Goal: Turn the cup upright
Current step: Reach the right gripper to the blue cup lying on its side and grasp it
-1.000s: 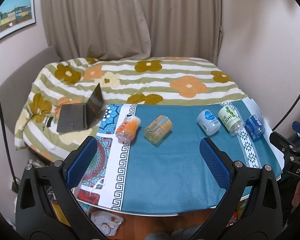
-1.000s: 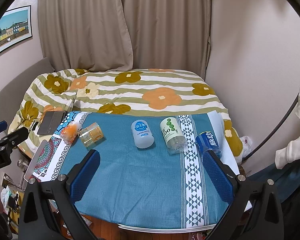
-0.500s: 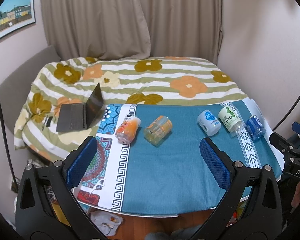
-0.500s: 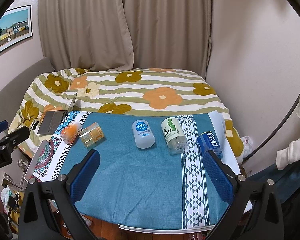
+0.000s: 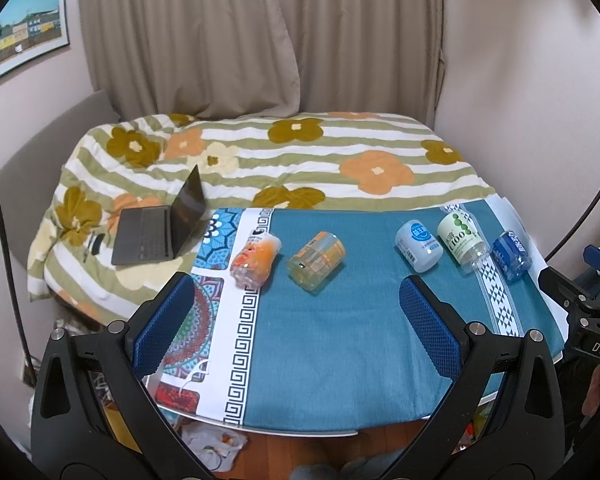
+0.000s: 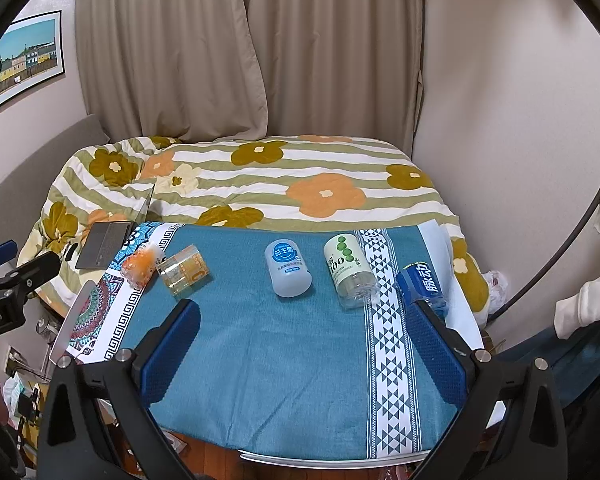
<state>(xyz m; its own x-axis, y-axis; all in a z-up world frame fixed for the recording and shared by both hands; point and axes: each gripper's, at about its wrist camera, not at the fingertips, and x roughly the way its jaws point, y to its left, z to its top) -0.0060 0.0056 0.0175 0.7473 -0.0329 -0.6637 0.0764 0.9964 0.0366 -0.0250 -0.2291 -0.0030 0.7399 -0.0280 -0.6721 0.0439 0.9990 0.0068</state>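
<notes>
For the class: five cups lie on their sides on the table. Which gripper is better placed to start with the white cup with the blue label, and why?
Probably the right. In its view the white cup lies ahead between its open fingers; in the left gripper's view it sits off to the right.

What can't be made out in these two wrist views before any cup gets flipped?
- Blue-labelled clear cup: its near end sits behind the right gripper finger in the right wrist view.
- Open dark grey laptop: screen seen edge-on in both views, content unreadable.
- White cup with blue round logo: small label print too fine to read.
- Floor under the round table: hidden by tabletop and left gripper.
</notes>
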